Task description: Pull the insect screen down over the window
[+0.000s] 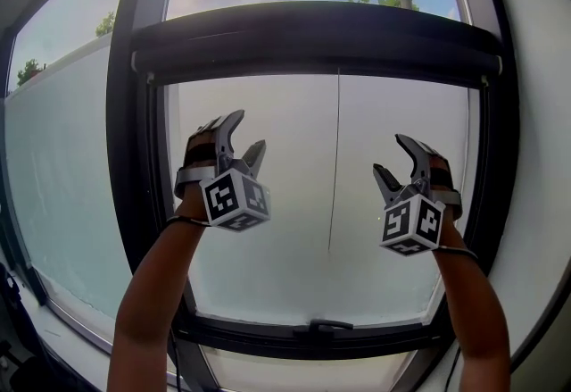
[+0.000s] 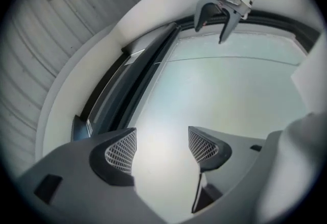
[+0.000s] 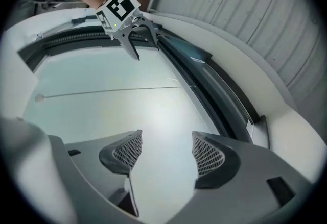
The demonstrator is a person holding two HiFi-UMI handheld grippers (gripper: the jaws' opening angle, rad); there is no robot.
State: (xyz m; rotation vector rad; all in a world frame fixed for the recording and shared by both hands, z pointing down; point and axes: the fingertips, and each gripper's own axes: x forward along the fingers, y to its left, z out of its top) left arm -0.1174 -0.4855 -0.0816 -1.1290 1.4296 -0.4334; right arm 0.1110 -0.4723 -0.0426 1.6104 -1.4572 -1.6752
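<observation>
We face a tall window in a smooth black frame (image 1: pixel 134 158). Its pale, matte pane (image 1: pixel 268 203) fills the lower part, with blue sky and cloud above. Across the top runs a thick, rounded dark housing with a straight rail along its lower edge (image 1: pixel 312 37). We judge that the insect screen sits rolled up in there, not yet drawn.

We expect it to handle lightly: soft, thin mesh that snags or tears easily, carried by a stiff rail, probably against some spring pull. The rail is the place to take hold, one grip towards each end, so that it comes down level and does not skew.

The left gripper (image 1: pixel 248 133) and the right gripper (image 1: pixel 391 155), grey plastic with grid-textured pads (image 2: pixel 121 152), are raised below the rail. Both have their jaws wide apart with nothing between them.

A thin vertical line (image 1: pixel 335 167) crosses the pane; we cannot tell whether it is a cord or a seam. A small black handle (image 1: pixel 321 326) sits on the bottom frame.
</observation>
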